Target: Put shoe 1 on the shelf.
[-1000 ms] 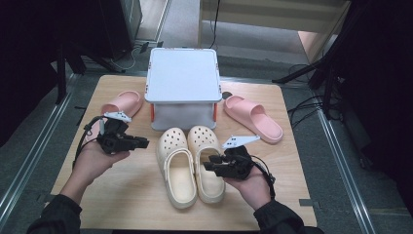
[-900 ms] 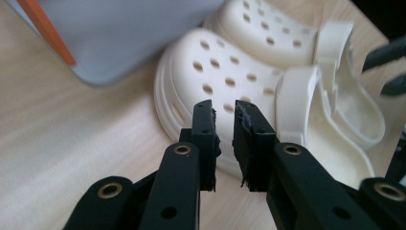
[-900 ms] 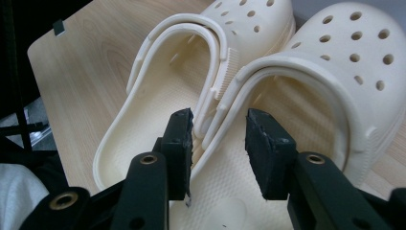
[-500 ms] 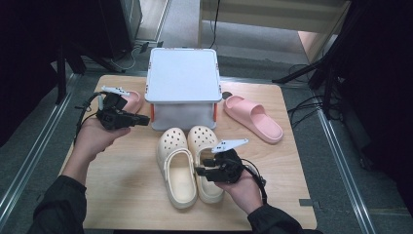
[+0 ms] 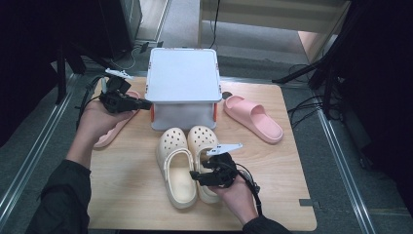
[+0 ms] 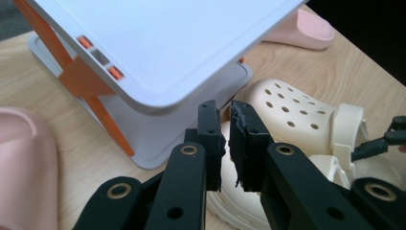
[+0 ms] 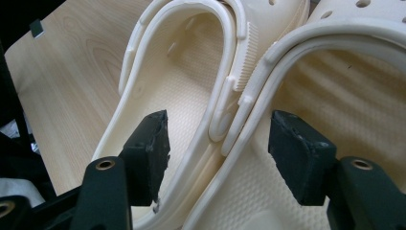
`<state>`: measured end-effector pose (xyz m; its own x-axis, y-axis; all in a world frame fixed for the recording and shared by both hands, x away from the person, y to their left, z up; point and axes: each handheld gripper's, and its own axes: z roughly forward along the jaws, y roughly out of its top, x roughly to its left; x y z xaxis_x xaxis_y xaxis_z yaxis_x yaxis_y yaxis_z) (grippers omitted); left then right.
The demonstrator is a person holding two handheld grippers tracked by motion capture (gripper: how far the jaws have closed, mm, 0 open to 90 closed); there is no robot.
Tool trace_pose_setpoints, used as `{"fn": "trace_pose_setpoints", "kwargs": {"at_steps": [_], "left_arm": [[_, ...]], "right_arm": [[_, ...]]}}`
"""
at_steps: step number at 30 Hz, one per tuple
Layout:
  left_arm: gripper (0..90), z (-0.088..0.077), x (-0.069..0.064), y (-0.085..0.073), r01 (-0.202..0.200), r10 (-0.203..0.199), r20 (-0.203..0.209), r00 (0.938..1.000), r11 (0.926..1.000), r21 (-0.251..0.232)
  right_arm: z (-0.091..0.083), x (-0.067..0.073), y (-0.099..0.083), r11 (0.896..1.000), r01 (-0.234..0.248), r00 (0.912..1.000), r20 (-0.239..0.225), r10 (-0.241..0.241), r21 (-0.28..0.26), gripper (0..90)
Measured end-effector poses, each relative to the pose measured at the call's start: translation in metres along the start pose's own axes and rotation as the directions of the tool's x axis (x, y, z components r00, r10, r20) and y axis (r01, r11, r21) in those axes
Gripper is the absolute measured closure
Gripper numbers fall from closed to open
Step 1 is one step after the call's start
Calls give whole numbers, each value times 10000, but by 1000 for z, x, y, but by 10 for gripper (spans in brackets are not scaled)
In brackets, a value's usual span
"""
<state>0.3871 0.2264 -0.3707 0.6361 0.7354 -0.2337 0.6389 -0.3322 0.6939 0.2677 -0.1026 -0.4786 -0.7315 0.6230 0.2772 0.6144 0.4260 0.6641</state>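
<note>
Right tool (image 7: pixel 218 158) has just been opening; it stands released, straddling the adjoining side walls of two cream perforated foam clogs (image 5: pixel 187 165) on the wooden worktop (image 5: pixel 292 185). Left tool (image 6: pixel 225 139) clenched on nothing, hovering beside the white lidded plastic box (image 5: pixel 182 85).

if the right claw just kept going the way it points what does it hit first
Most likely the touching inner side walls of the two cream clogs. The right claw has just been opening, and its jaws straddle those walls, one inside each clog, with no pad pressing. Depth is hard to judge.

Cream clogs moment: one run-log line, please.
right gripper: just opened, jaws straddling adjoining walls of cream clogs | left gripper: nearly shut, empty, beside white bin | pink slides: on table
</note>
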Motion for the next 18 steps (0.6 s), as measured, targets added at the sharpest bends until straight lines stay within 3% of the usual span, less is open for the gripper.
{"fn": "trace_pose_setpoints", "kwargs": {"at_steps": [8, 14, 18], "left_arm": [[823, 2, 4, 20, -148, 149, 46, 9999, 9994, -325], [824, 11, 8, 25, -235, 235, -13, 9997, 9995, -214], [823, 16, 11, 27, -378, 378, 15, 9993, 9992, -114]], "right_arm": [[9, 4, 1, 9999, -89, 9991, 407, 87, 50, 364], [19, 5, 8, 9994, -346, 9966, 741, 346, -20, 355], [29, 4, 10, 9984, -525, 9928, 1064, 542, -191, 404]]}}
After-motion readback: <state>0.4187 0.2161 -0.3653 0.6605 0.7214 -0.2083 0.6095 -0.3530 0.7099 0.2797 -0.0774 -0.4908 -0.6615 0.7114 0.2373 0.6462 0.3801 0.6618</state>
